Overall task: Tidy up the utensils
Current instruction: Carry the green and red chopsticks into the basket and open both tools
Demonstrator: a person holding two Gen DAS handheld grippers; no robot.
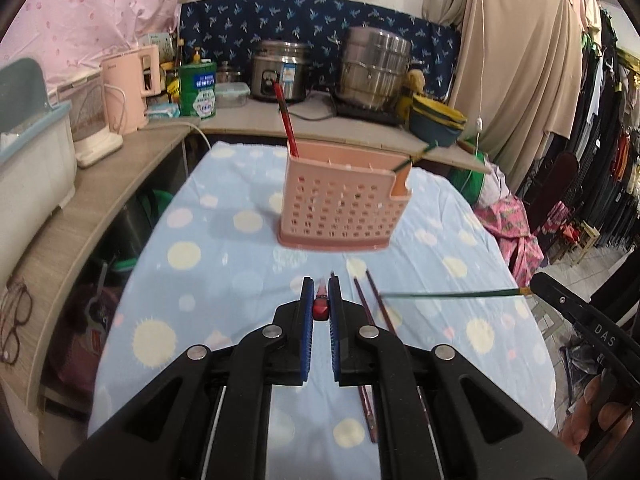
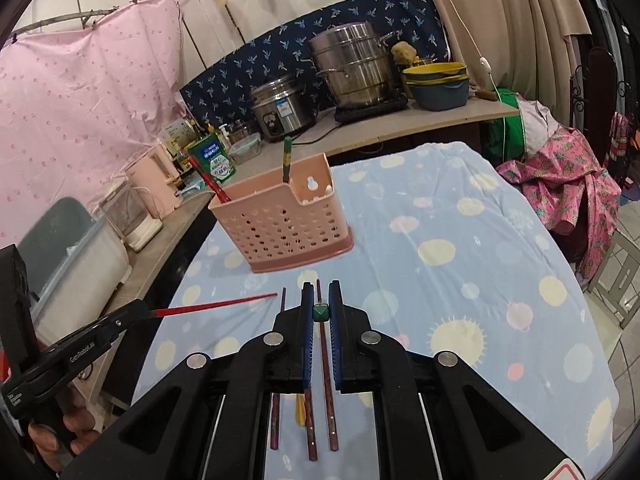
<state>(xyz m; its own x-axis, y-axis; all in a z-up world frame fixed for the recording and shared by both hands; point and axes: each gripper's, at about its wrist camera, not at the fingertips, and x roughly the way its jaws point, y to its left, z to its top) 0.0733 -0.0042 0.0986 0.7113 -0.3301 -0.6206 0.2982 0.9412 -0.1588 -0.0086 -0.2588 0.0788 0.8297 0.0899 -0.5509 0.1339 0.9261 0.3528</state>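
A pink perforated utensil holder (image 1: 340,204) (image 2: 280,224) stands on the blue dotted tablecloth. In it lean a red chopstick (image 1: 286,120) (image 2: 210,182) at the left end and a green one (image 1: 420,154) (image 2: 287,160) at the right end. My left gripper (image 1: 321,300) is shut on a red chopstick (image 2: 216,305), seen end-on (image 1: 321,310). My right gripper (image 2: 320,304) is shut on a green chopstick (image 1: 448,294), seen end-on (image 2: 321,313). Dark brown chopsticks (image 1: 376,312) (image 2: 326,384) lie on the cloth under both grippers.
A wooden counter (image 1: 248,120) behind and left of the table carries a rice cooker (image 1: 280,70), a steel steamer pot (image 1: 374,68), stacked bowls (image 1: 438,122), a green can (image 1: 198,88) and a pink kettle (image 1: 128,88). Clothes hang at the right (image 1: 600,120).
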